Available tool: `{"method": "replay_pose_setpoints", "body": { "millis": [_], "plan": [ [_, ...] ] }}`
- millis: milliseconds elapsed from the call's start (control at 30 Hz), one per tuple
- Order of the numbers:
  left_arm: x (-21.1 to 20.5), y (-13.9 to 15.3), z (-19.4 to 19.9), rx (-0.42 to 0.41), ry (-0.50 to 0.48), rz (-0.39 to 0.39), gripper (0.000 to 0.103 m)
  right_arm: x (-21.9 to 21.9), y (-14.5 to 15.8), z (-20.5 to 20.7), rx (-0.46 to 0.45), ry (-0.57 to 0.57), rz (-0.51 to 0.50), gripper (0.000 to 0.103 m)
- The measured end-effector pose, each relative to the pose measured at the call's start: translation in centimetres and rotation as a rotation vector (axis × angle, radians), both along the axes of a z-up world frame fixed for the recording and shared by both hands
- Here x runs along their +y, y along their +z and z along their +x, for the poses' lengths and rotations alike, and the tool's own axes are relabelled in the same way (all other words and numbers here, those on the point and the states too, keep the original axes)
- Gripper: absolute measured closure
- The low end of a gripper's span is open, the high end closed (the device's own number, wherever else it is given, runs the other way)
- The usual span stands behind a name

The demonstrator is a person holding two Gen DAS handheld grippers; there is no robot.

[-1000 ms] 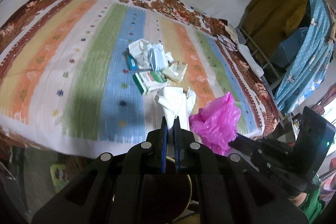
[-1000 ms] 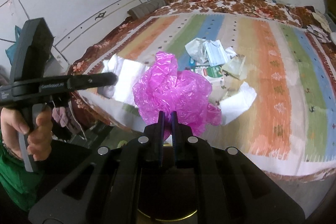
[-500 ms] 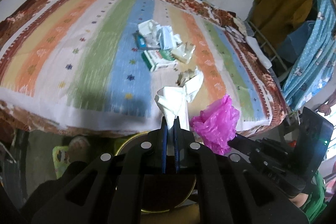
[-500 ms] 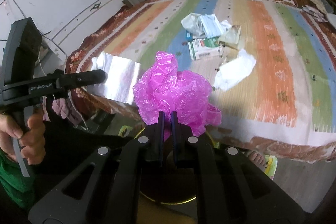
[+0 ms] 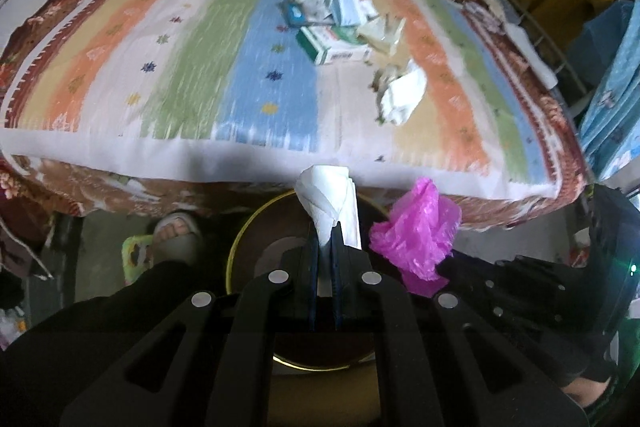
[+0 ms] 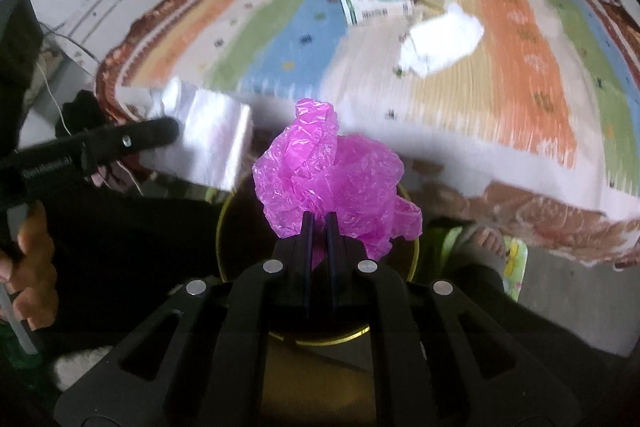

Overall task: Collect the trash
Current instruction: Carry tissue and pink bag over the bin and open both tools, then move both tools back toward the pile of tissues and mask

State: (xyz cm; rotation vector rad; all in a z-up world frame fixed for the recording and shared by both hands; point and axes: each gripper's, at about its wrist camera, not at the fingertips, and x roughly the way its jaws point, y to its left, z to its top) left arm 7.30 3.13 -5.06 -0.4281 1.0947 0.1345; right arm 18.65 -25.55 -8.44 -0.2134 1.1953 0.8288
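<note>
Bed [image 5: 100, 39]: striped cover, the largest item; serves as the sorting surface.

Bin [image 6: 228, 211]: round, dark, yellow-rimmed, on the floor below the bed edge, under both grippers; judged the drop point for the trash.

Remaining litter [image 5: 340, 27]: green-and-white carton, blue-white packets and a crumpled white paper [image 5: 402, 95], lying together mid-bed, well apart from the bin, not yet collected.

Pink plastic bag [image 6: 332, 179]: crumpled ball with no clear long axis, bulging forward from the right gripper [image 6: 319, 219], whose fingers are pinched tight on its lower edge. Held above the bin's mouth, apparently for release.

White tissue [image 5: 330, 195]: folded wad, long axis running along the fingers, free end pointing forward toward the bed edge. The left gripper [image 5: 326, 247] has its fingers closed on the narrow end, over the bin.
</note>
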Motion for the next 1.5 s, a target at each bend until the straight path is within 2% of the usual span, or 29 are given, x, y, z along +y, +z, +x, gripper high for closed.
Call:
{"method": "replay_pose_setpoints", "body": {
  "millis": [100, 200, 500, 533, 567, 633, 800, 1033, 1167, 1500],
  "plan": [
    [0.4, -0.8, 0.1, 0.032, 0.015, -0.028, 0.098, -0.1, -1.2, 0.0, 0.027, -0.014, -0.03, 0.097],
    [0.3, -1.2, 0.3, 0.054, 0.013, -0.022, 0.098, -0.1, -1.9, 0.0, 0.037, -0.019, -0.054, 0.097],
    [0.0, -3.4, 0.8, 0.138, 0.004, -0.058, 0.098, -0.2, -3.5, 0.6, 0.103, -0.047, -0.079, 0.096],
    [0.0, -3.5, 0.9, 0.143, 0.001, -0.064, 0.093, -0.2, -3.7, 0.7, 0.12, -0.048, -0.075, 0.093],
    [0.1, -3.6, 1.0, 0.145, 0.009, -0.062, 0.077, -0.2, -3.8, 0.8, 0.133, -0.05, -0.071, 0.085],
    [0.6, -3.5, 1.0, 0.144, 0.04, -0.053, 0.056, -0.4, -3.9, 1.2, 0.133, -0.071, -0.069, 0.071],
    [1.5, -2.9, 0.9, 0.112, 0.085, -0.062, 0.054, -0.9, -3.5, 1.8, 0.136, -0.1, -0.039, 0.062],
    [1.6, -2.1, 1.0, 0.076, 0.087, -0.045, 0.042, -1.1, -2.4, 2.1, 0.106, -0.118, -0.006, 0.054],
    [1.9, -1.4, 1.1, 0.043, 0.093, -0.027, 0.031, -1.4, -1.6, 2.4, 0.073, -0.14, 0.012, 0.047],
    [2.1, 0.2, 1.5, -0.024, 0.086, 0.009, 0.016, -1.7, 0.4, 3.7, 0.023, -0.162, 0.056, 0.034]
  ]
}}
